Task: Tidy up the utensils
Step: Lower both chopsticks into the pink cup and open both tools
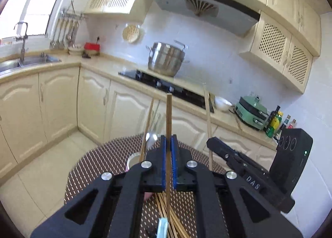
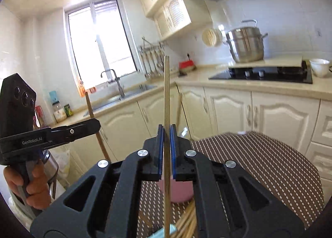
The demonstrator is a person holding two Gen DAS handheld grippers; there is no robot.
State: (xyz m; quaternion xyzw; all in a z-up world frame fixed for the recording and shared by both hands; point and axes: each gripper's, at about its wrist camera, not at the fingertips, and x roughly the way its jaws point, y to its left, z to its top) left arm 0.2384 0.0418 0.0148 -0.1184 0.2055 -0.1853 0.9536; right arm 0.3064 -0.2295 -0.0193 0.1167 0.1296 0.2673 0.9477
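My left gripper (image 1: 168, 136) is shut on a wooden chopstick (image 1: 168, 113) that stands upright between its blue pads, above a round table with a brown patterned cloth (image 1: 99, 167). My right gripper (image 2: 166, 126) is shut on another chopstick (image 2: 166, 84), also upright. Each gripper shows in the other's view, the right one (image 1: 213, 141) with its chopstick (image 1: 208, 113) and the left one (image 2: 97, 122) with its chopstick (image 2: 91, 109). A pile of chopsticks (image 1: 164, 206) lies on the cloth below, also in the right wrist view (image 2: 186, 219). A metal spoon (image 1: 151, 138) and a further chopstick (image 1: 147, 128) stand in a cup (image 1: 131, 160). A pink bowl (image 2: 180, 192) sits under the right gripper.
Cream kitchen cabinets (image 1: 62, 101) and counter ring the table. A steel pot (image 1: 166, 58) stands by the black hob (image 1: 166, 86). The sink with a tap (image 1: 22, 40) is at the left. A green appliance (image 1: 252, 113) and bottles (image 1: 276, 121) stand at the right.
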